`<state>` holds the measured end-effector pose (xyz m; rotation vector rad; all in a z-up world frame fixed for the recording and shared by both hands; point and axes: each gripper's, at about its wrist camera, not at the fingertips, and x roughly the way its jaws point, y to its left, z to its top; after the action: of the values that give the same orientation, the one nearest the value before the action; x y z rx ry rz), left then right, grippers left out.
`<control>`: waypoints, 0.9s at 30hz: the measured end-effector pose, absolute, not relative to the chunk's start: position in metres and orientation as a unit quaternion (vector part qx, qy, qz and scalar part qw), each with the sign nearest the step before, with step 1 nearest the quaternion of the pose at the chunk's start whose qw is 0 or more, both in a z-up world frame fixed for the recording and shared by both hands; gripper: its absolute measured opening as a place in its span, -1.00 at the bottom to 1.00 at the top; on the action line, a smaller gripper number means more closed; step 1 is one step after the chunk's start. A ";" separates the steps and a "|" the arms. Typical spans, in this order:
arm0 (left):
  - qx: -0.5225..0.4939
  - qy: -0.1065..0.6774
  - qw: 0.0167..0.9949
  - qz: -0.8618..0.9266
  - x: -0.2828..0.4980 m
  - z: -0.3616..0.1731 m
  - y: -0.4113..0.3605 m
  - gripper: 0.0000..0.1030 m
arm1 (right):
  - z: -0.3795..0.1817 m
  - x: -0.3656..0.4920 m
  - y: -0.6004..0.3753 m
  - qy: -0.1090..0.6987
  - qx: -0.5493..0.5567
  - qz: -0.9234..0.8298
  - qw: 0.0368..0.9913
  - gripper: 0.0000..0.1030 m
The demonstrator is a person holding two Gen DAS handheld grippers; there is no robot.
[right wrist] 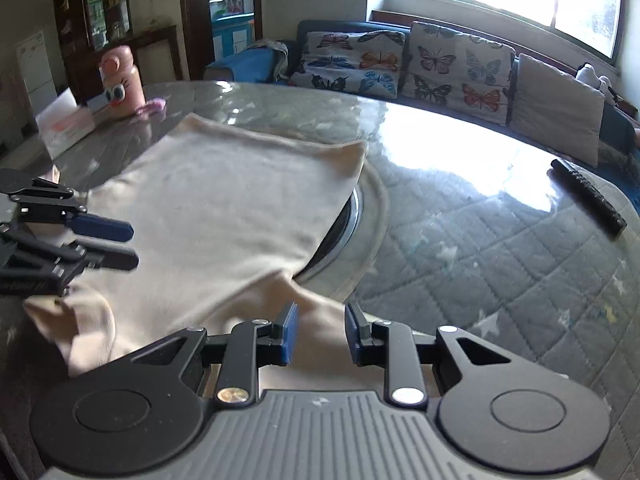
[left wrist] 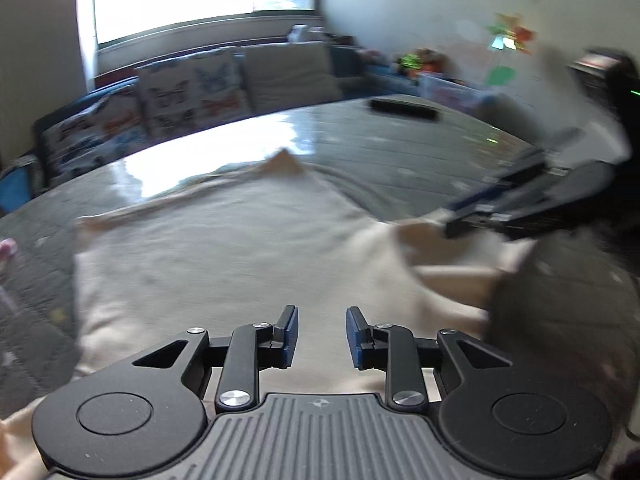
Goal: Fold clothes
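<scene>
A cream garment (left wrist: pixel 224 248) lies spread flat on the table, with one corner (left wrist: pixel 286 160) peaked up at the far side. My left gripper (left wrist: pixel 322 336) hovers over its near part, open, with nothing between the fingers. It also shows at the left edge of the right wrist view as the left gripper (right wrist: pixel 134 245), jaws apart. My right gripper (right wrist: pixel 320 334) is open above the near right end of the garment (right wrist: pixel 224 208). In the blurred left wrist view, the right gripper (left wrist: pixel 450 220) sits by a rumpled fold of the cloth.
The table (right wrist: pixel 500 248) has a quilted grey cover under glass and a round turntable rim (right wrist: pixel 354 216). A black remote (right wrist: pixel 588 200) lies far right. A pink bottle (right wrist: pixel 120 80) and papers (right wrist: pixel 64 124) stand far left. A sofa with butterfly cushions (right wrist: pixel 460 68) lies beyond.
</scene>
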<state>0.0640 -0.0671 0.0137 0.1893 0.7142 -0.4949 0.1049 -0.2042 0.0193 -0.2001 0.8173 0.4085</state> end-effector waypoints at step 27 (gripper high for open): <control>0.127 0.347 0.884 -0.285 0.036 -0.005 -0.083 -0.44 | 0.002 0.097 -0.289 0.373 -0.016 0.087 0.924 -0.49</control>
<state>0.0364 -0.0828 -0.0053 0.2637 0.7229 -0.5920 0.0974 -0.2887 0.0024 -0.0338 0.7652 0.1795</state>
